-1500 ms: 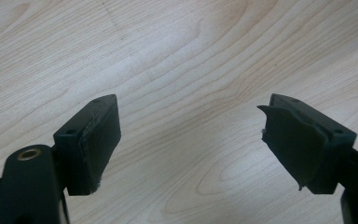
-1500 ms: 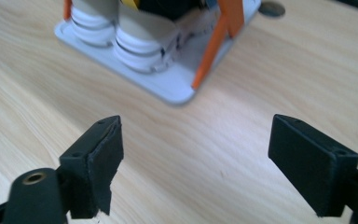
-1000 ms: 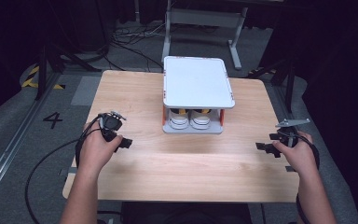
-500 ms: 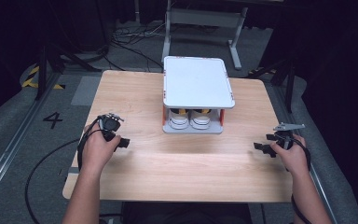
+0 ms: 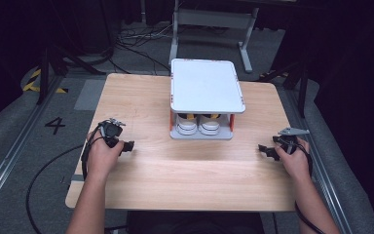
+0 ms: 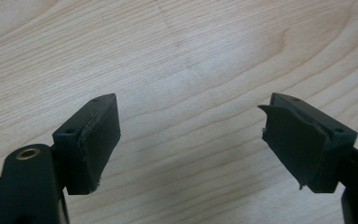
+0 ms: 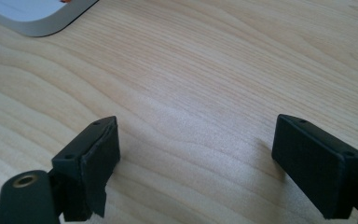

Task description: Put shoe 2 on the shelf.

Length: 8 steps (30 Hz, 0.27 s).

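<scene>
Overall, the wooden table [image 5: 185, 170] had a pale top with wavy grain and rounded corners, and its near half was bare. Around it the room was dark: grey floor, a yellow and black striped mark and a painted number 4 [image 5: 54, 125] at the left, loose cables [image 5: 136, 46] behind, and the legs of a grey metal frame [image 5: 209, 19] beyond the far edge.

At the far middle of the table stood a small white two-level rack [image 5: 207, 87]. Its flat top plate covered the lower shelf, and between the orange posts a pair of white shoes [image 5: 198, 125] was sitting on that shelf, toes toward the person.

The left gripper [image 5: 126, 145] was low over the table near the left edge, held in the left hand [image 5: 101, 158]. In the left gripper view its jaws stood wide apart with only wood grain between them. The right gripper [image 5: 264, 149] was near the right edge, held in the right hand [image 5: 294, 161]; its jaws were also spread wide and grasped nothing. In the right gripper view a rounded corner of the rack's base showed at the upper left, well apart from the jaws.

Between the two grippers, and from them up to the front of the rack, the wood was free. Both grippers were well apart from the shoes.
</scene>
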Motion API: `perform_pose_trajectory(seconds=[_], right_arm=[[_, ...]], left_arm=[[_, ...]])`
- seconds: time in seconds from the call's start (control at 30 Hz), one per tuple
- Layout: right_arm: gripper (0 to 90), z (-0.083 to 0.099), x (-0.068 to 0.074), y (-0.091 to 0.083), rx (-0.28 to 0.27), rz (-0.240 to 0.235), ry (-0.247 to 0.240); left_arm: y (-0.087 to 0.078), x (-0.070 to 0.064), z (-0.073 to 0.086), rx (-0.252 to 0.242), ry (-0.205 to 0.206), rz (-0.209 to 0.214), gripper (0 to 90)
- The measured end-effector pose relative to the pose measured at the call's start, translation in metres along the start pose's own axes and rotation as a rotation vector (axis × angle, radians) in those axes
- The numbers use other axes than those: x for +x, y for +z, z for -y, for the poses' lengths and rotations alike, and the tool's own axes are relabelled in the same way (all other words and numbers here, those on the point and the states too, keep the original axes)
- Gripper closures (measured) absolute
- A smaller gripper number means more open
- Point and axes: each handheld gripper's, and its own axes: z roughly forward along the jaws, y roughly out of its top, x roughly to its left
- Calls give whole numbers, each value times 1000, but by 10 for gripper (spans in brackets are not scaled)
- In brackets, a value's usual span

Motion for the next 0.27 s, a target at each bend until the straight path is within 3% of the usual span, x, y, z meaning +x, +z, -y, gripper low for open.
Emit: perform_pose_trajectory(seconds=[0.27], right_arm=[[123, -1, 1, 2, 6, 5, -2]], left_arm=[[4, 0, 1, 9, -15, 26, 189]])
